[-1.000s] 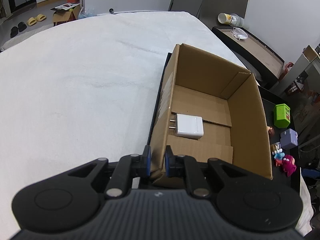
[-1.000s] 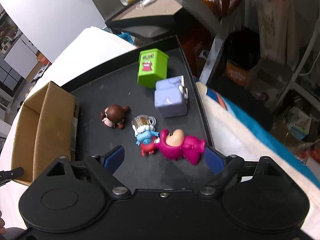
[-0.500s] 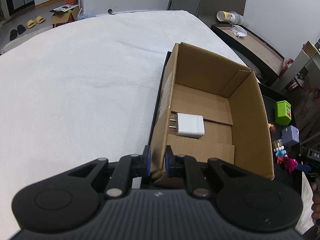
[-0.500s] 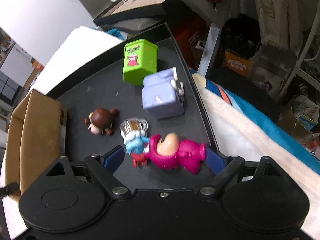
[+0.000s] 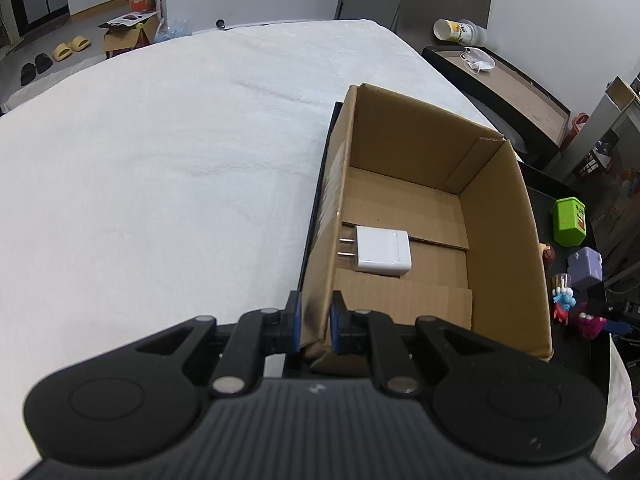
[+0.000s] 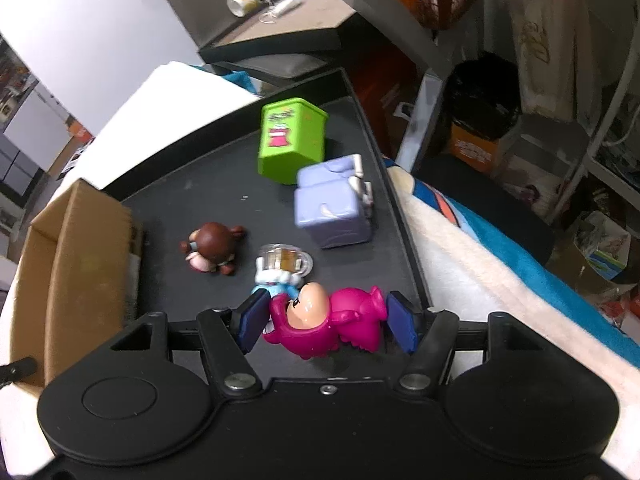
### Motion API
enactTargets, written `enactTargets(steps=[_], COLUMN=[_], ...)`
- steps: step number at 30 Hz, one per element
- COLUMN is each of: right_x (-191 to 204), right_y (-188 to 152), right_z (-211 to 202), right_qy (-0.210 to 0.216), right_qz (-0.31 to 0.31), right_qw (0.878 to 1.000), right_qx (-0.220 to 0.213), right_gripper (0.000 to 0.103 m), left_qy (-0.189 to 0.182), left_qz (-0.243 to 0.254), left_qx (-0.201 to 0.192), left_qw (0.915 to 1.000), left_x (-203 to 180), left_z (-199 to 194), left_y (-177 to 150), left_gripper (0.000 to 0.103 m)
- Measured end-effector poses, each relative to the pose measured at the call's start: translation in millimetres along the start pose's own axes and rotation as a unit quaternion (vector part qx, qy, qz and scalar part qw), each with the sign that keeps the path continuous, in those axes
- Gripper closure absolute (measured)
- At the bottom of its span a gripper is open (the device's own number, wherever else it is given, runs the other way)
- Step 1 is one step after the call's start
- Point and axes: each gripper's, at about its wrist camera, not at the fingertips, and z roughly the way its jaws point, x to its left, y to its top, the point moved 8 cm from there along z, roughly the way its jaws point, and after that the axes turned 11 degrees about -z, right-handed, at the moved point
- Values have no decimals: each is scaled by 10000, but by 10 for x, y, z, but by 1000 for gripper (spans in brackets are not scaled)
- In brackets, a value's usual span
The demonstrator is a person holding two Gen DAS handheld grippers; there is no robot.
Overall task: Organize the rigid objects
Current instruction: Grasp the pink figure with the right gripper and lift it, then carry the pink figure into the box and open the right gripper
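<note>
beside the cardboard box [image 5: 500, 216] on the black tray [image 6: 208, 184], right gripper [image 6: 326, 322] straddles the pink figure [image 6: 332, 326]; jaws have just been closing, pads near its sides, contact unclear. blue figure [image 6: 276, 280] touches it, brown figure [image 6: 214, 246] nearer the box. left gripper [image 5: 314, 326] clenched on the box's near wall. white charger [image 5: 382, 250] lies inside the box.

Magenta figurine [image 6: 320, 322] lies sideways, apparently touching blue figurine [image 6: 276, 280].
</note>
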Motion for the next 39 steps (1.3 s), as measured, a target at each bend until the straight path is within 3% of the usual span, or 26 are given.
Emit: enactTargets(steps=[20, 39], right_x=[542, 1345], right_y=[183, 534], right_z=[-378, -547], right_qy=[166, 491], right_qz=[-492, -1057], right_qw=[9984, 9922], right_qx=[-214, -441], right_gripper=[41, 41], left_qy=[-61, -162], left_qz=[-46, -65], left_qx=[7, 15], left_qw=[10000, 9998], left_x=[33, 53], left_z=[31, 29], left_y=[4, 10], left_gripper=[90, 90])
